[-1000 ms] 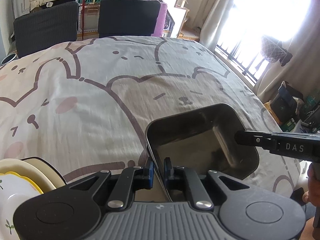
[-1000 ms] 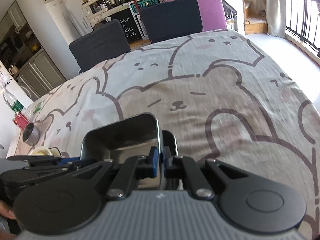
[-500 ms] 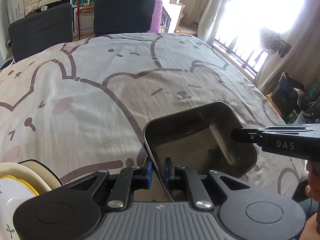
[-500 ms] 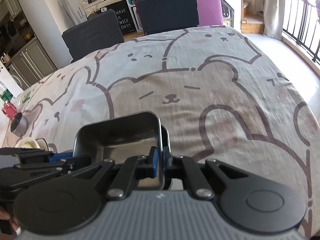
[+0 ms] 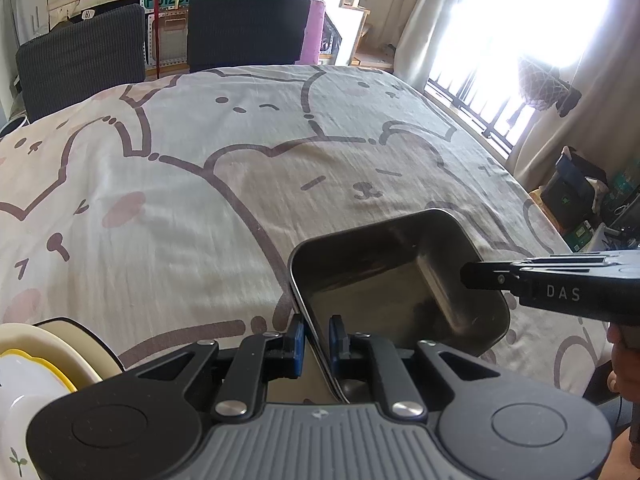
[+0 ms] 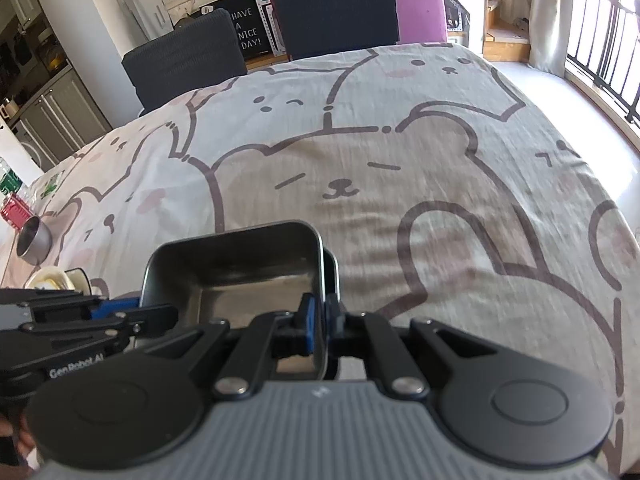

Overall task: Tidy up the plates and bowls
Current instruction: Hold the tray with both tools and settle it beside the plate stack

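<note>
Together, we are clamping both the left gripper (image 5: 318, 338) and right gripper (image 6: 319, 322) on opposite rims of the steel tray (image 5: 384, 280)

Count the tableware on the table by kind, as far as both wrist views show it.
metal trays, nested, second rim just showing: 2
ceramic dishes, stacked and partly cut off by the frame: 3 visible
small metal cup: 1
Total: 6
</note>
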The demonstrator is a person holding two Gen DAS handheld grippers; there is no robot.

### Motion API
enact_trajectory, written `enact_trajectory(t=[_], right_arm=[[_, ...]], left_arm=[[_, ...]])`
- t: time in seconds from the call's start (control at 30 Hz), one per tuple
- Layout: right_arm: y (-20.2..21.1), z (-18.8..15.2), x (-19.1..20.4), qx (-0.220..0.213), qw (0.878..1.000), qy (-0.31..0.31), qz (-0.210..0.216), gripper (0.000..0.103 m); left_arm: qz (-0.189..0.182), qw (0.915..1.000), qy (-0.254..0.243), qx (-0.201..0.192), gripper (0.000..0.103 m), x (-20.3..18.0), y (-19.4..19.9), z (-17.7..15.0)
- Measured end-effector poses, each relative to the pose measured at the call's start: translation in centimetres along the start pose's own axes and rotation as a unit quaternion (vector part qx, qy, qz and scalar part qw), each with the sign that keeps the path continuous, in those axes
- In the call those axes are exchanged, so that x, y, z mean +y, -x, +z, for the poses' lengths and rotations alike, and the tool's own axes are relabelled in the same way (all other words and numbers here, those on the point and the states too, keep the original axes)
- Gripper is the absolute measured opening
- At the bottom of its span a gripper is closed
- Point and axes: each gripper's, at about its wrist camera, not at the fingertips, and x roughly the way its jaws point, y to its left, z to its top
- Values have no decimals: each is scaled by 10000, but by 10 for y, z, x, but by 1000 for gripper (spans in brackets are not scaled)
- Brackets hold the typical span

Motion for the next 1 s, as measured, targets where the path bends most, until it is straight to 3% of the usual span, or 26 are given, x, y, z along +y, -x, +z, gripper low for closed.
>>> enact_trajectory(t=[0.73, 1.0], right_arm=[[-9, 1, -9, 155, 9999, -19, -29, 3], [-15, 1, -12, 341, 9993, -66, -108, 12]], left_arm=[[69, 9995, -310, 44, 10, -2, -1, -2], [97, 9996, -256, 93, 15, 1, -2, -3]])
